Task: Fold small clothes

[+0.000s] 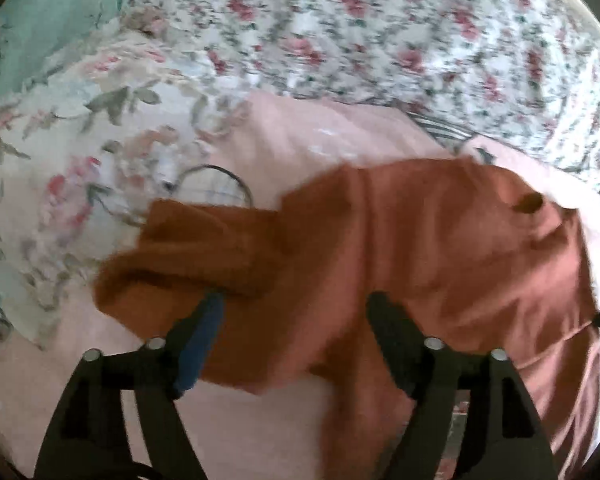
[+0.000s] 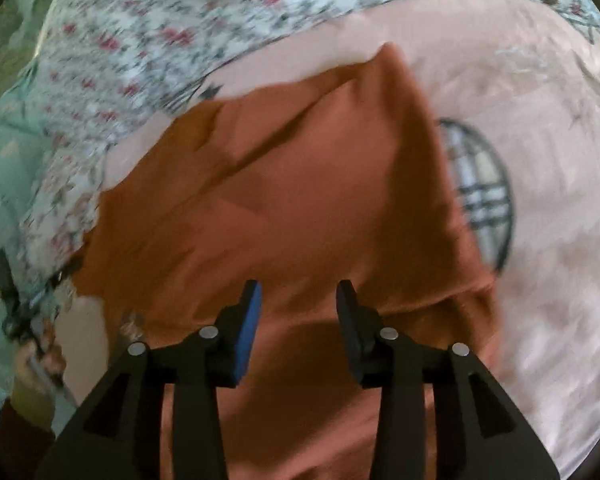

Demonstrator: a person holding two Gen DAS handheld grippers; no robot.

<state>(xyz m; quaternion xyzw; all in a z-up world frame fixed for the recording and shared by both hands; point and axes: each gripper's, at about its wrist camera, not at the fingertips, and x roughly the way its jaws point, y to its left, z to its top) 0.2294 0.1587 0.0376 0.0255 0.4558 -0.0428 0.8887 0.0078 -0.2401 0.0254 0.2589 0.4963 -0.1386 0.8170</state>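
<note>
Rust-orange garment (image 1: 440, 248) sits spread on a pale pink sheet (image 1: 284, 136), right under and ahead of both sets of tongs. From where I'm driving, the left gripper (image 1: 296, 304) has its fingers spread wide, and a floppy bit of the garment, maybe a sleeve or cuff, looks draped over the blue-padded finger. It isn't pinched, as far as I can tell. The right gripper (image 2: 298, 292) hangs over the middle of the cloth with its fingers apart too, holding nothing.

Both views are pretty smeary, so I can't say exactly which edge is which. There's a round checked patch (image 2: 480, 192) on the pink sheet just to the right of the garment in the right wrist view, and floral bedding (image 1: 380, 32) beyond the far edge.

My guess is we're mid-fold, with that loose part needing to go over the body. To do it well I'd close the left tongs on the very edge of that flap, not a thick bunch, lift only enough to clear, and lay it flat across. The right tongs could press down on the body so it doesn't slide on the sheet.
</note>
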